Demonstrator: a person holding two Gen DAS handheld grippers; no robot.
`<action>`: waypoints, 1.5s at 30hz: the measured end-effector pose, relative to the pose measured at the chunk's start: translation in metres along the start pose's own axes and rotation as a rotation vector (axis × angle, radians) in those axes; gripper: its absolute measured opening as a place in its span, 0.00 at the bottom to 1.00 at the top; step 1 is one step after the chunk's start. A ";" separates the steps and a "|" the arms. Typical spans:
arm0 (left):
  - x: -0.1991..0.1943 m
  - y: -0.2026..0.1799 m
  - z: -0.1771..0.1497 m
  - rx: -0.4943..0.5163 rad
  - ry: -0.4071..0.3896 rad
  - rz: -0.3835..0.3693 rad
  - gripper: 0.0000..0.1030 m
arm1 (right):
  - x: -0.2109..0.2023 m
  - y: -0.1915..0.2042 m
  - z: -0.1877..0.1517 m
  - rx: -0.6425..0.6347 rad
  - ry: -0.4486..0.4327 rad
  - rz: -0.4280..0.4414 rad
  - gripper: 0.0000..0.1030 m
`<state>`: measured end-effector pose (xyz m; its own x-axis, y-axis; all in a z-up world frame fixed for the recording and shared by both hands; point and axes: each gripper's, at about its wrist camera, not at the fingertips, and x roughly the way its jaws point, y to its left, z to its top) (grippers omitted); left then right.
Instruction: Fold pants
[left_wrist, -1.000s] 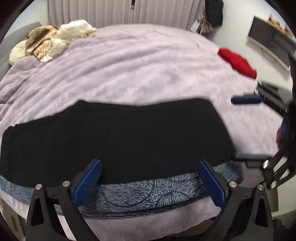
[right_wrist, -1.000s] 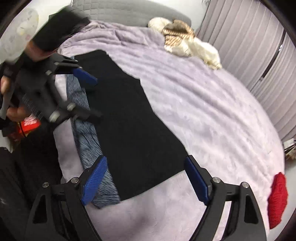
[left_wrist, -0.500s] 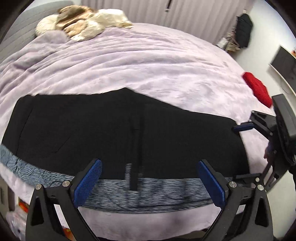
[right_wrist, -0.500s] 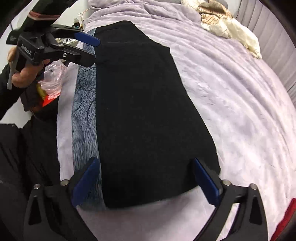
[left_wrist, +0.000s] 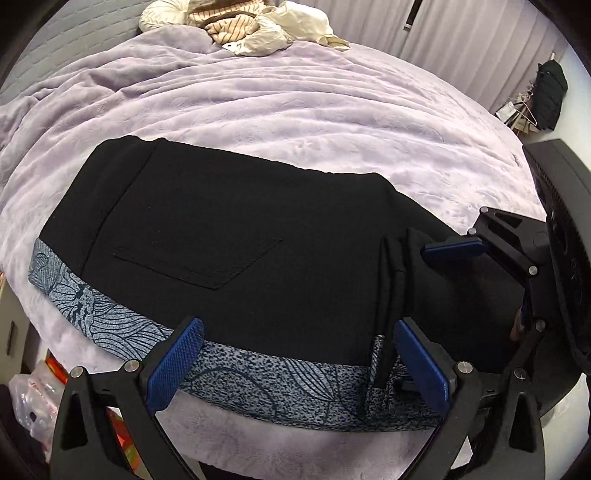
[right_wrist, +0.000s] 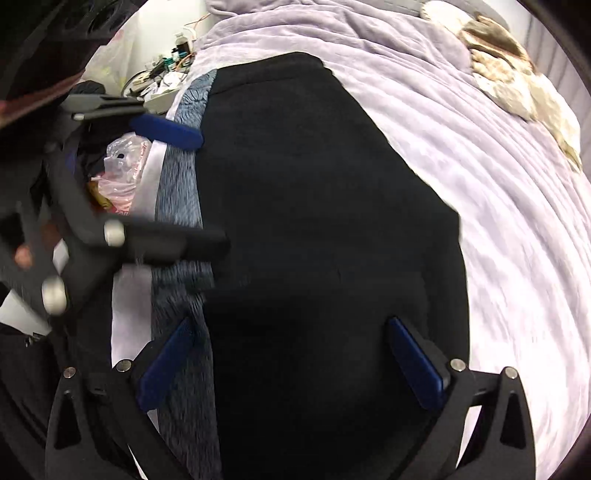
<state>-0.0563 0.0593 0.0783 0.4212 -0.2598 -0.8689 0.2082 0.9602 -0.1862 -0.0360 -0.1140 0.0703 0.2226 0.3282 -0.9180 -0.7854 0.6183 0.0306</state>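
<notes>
Across the lilac plush bed (left_wrist: 295, 103) your black twill pants (left_wrist: 229, 236) lay flat on patterned blue-grey cloth (left_wrist: 258, 380); half a second on, both grippers, left (left_wrist: 299, 363) and right (right_wrist: 291, 363), had closed in, fingers spread wide, gripping nothing, ready for a fold

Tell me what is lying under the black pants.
Under the black pants lies a blue-grey patterned cloth, showing only as a strip along the near edge, on the lilac blanket. How far it runs underneath is covered.

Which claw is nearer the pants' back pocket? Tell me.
Left. The left claw hovers just below the back pocket; the right claw sits further along, over the bunched leg end.
</notes>
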 end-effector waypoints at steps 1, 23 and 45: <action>-0.002 0.000 0.001 -0.001 -0.005 -0.003 1.00 | -0.001 -0.001 0.002 -0.002 0.001 0.002 1.00; 0.023 -0.051 -0.013 0.161 0.064 -0.012 1.00 | -0.038 -0.027 -0.057 0.094 0.019 -0.093 1.00; 0.005 0.152 0.015 -0.240 -0.045 0.087 1.00 | 0.064 0.002 0.107 -0.102 0.061 0.014 1.00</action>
<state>-0.0098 0.2028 0.0525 0.4681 -0.1746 -0.8663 -0.0440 0.9745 -0.2202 0.0385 -0.0159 0.0541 0.1779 0.2905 -0.9402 -0.8436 0.5369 0.0063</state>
